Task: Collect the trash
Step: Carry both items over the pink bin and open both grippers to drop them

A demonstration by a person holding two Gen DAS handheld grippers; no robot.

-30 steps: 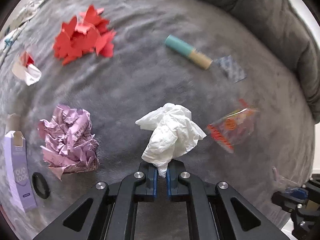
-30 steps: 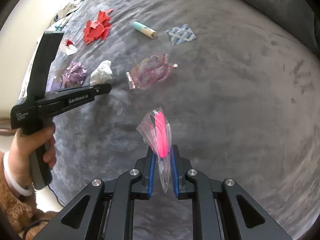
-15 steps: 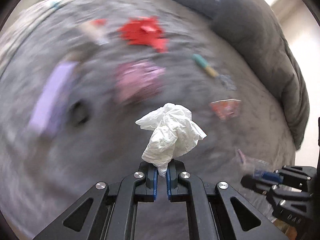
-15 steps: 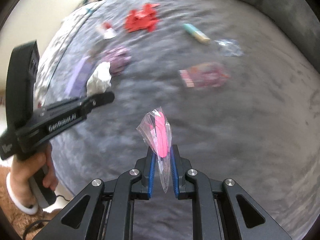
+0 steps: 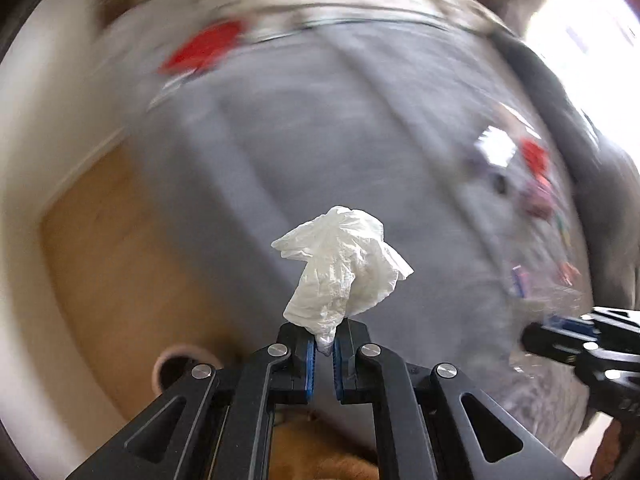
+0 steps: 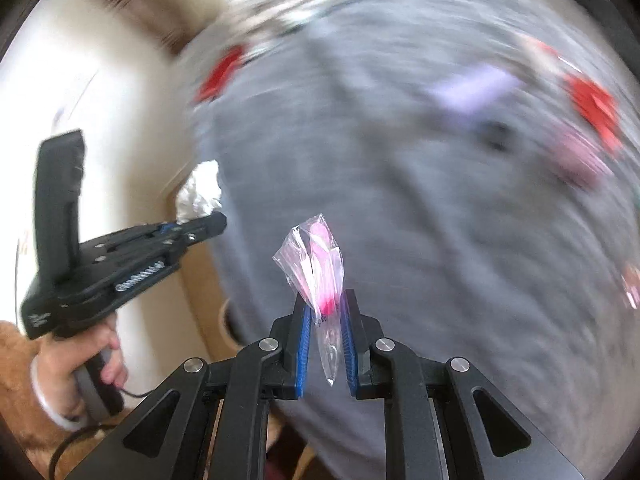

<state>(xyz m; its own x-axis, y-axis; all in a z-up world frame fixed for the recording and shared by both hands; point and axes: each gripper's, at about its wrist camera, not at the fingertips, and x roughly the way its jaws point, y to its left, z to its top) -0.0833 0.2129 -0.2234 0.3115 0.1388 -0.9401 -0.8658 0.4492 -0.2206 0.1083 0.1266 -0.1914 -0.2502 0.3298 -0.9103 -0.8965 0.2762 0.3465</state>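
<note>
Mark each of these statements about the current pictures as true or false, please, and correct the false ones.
1. The left gripper is shut on a crumpled white tissue. True.
2. The right gripper is open, with nothing between its fingers. False: it is shut on a clear plastic wrapper with something pink inside.
3. The grey blanket has no litter on it. False: blurred red scraps and other pieces lie there.
4. In the right wrist view, a hand holds the left gripper's handle. True.
5. The white tissue lies flat on the blanket. False: the left gripper holds it.
</note>
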